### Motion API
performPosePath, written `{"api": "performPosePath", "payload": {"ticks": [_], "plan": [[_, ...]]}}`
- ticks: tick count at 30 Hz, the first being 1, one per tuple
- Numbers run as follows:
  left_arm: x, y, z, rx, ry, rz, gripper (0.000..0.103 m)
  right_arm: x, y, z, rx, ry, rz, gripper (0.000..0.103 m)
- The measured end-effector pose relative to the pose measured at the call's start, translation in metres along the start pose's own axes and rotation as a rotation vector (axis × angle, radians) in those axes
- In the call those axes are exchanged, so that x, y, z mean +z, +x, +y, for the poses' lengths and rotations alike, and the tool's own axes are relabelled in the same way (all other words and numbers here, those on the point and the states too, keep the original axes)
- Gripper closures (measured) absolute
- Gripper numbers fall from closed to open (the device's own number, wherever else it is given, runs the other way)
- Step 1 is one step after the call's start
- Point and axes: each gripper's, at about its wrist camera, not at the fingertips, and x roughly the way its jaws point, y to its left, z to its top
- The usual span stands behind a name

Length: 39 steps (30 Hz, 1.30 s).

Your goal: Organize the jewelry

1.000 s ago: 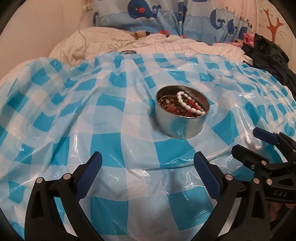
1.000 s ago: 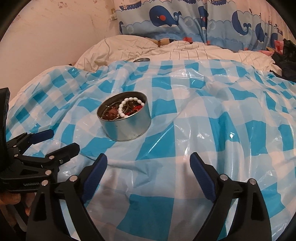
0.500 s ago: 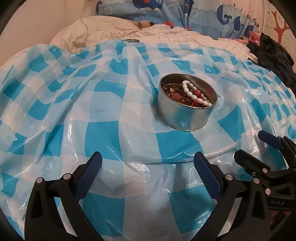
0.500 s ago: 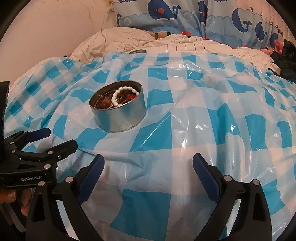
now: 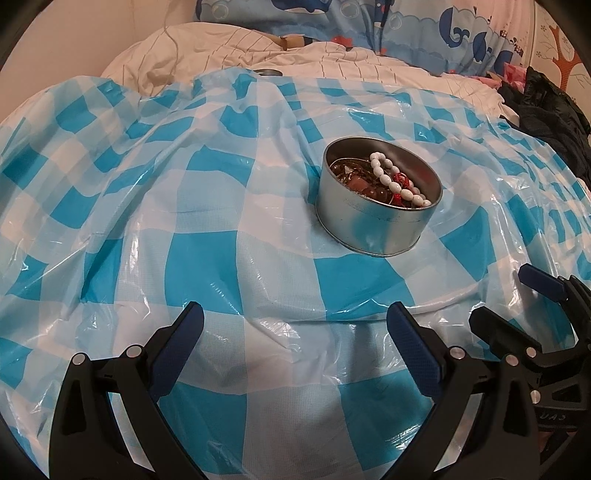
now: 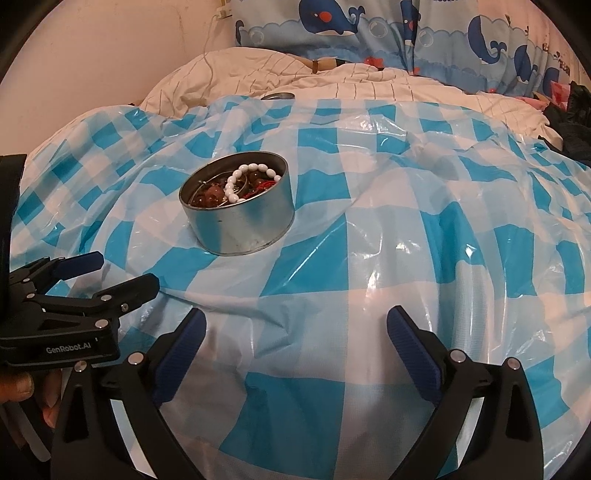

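A round silver tin (image 5: 373, 225) stands on a blue-and-white checked plastic sheet (image 5: 207, 258); it also shows in the right wrist view (image 6: 240, 229). Inside lie a white bead bracelet (image 5: 388, 177), red beads and brown pieces; the white bracelet (image 6: 236, 184) shows in the right wrist view too. My left gripper (image 5: 295, 332) is open and empty, short of the tin and to its left. My right gripper (image 6: 295, 332) is open and empty, short of the tin and to its right. Each gripper appears at the edge of the other's view.
The sheet covers a bed. Behind it lie a cream striped quilt (image 6: 332, 81) and whale-print pillows (image 6: 369, 29). A small round metal lid (image 5: 267, 72) sits at the sheet's far edge. Dark clothing (image 5: 546, 110) is piled at the right. A wall stands at the left.
Both grippers have moved forward toward the tin and tilted down a little; the tin looks larger and nearer. Both stay open and empty.
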Motion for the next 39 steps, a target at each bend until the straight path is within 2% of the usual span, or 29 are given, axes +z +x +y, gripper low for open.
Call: {"api": "performPosePath", "payload": {"ticks": [39], "plan": [[0.0005,0.0009,0.0022,0.012,-0.001,-0.003,0.008,0.0004,-0.0005,0.0009,0.000,0.001,0.000,0.008]]}}
